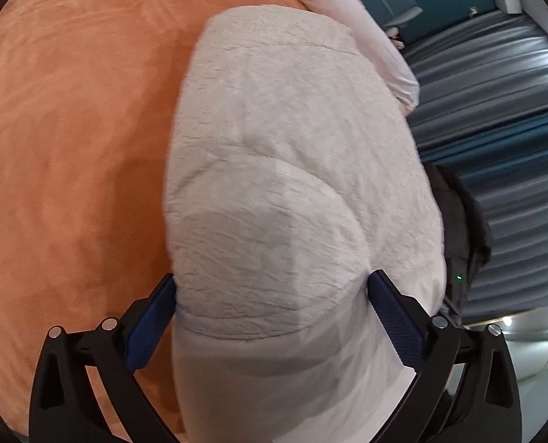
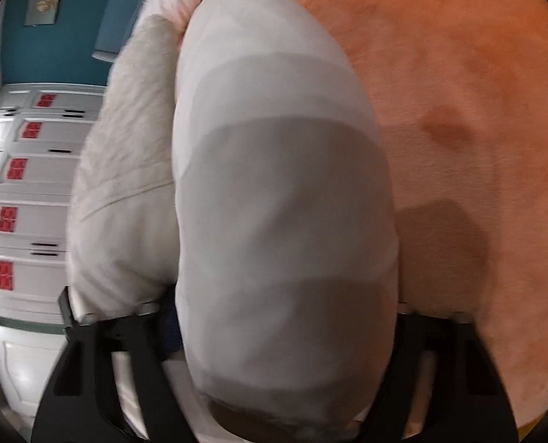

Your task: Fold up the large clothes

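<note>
Thick white padded garment [image 1: 292, 192] fills the wide-spread left gripper [image 1: 272, 291], pads pressing its bulk; right gripper [image 2: 285, 332] clamps another fold, carrying both over the orange bedspread [image 1: 71, 147], apparently mid-fold.

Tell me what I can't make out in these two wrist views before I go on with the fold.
- Right wrist view: the right gripper's fingertips are hidden behind the white garment, so its grip is unreadable.
- Left wrist view: the left gripper's blue pads flank the garment; real pressure is unclear.
- Both views: the garment's near end is cut off by the bottom edge.
- Right wrist view: motion blur hides the fabric's fold lines.
- Orange bedspread: the part beneath the garment is covered.
</note>
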Action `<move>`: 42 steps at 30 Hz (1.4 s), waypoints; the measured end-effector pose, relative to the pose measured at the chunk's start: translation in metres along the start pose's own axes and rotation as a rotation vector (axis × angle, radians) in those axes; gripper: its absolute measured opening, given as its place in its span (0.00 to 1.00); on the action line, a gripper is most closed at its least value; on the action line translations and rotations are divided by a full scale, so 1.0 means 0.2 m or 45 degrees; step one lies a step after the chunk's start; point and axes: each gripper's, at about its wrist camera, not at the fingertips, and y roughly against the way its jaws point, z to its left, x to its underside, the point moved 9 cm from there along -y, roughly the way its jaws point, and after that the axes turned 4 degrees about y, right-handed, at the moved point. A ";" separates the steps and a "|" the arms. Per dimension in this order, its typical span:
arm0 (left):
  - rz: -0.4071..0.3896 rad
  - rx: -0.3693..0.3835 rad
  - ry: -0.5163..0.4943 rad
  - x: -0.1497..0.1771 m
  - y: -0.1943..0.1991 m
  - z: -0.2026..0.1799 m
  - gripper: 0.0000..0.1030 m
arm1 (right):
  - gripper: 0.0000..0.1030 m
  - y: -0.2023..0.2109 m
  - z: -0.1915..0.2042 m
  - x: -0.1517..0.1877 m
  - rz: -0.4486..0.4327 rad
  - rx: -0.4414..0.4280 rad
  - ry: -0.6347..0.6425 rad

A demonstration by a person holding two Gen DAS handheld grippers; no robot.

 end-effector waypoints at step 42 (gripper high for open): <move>-0.597 -0.346 -0.321 -0.80 1.10 0.59 0.64 | 0.24 -0.45 1.11 -0.18 -0.322 0.281 0.684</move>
